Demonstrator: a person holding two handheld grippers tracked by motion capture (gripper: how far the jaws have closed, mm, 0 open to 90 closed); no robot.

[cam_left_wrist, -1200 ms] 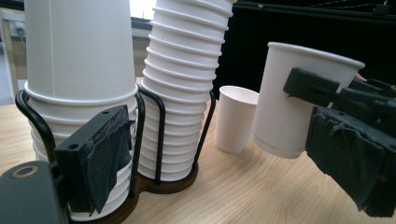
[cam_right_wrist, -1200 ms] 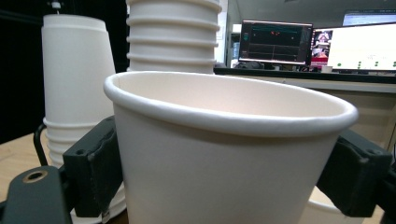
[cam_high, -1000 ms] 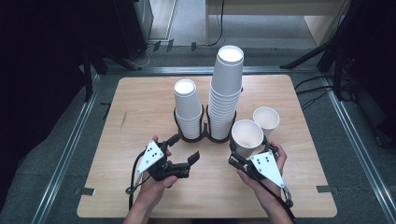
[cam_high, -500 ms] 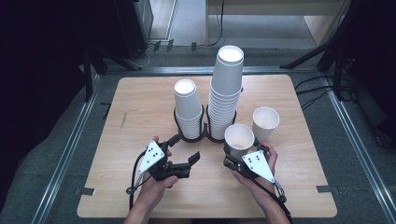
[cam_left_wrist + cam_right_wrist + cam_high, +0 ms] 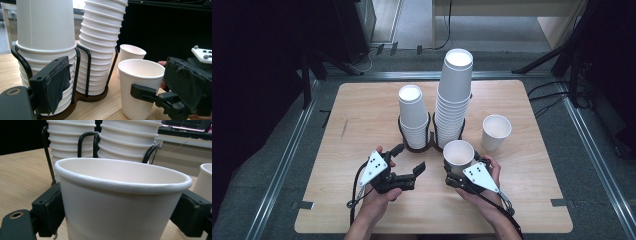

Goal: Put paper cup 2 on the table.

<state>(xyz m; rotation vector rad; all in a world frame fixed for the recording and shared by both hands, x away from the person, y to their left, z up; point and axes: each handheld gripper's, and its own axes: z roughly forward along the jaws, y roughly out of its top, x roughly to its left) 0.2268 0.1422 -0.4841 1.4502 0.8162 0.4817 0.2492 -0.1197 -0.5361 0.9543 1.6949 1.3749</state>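
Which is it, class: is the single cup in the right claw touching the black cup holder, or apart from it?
Apart. In the left gripper view, bare wood shows between the cup and the black holder's base.

Cup stacks (image 5: 439, 107) block ahead; table's (image 5: 362, 115) left free.

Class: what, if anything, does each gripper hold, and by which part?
The right gripper flanks a paper cup at its side wall; grip uncertain. The left gripper holds nothing.
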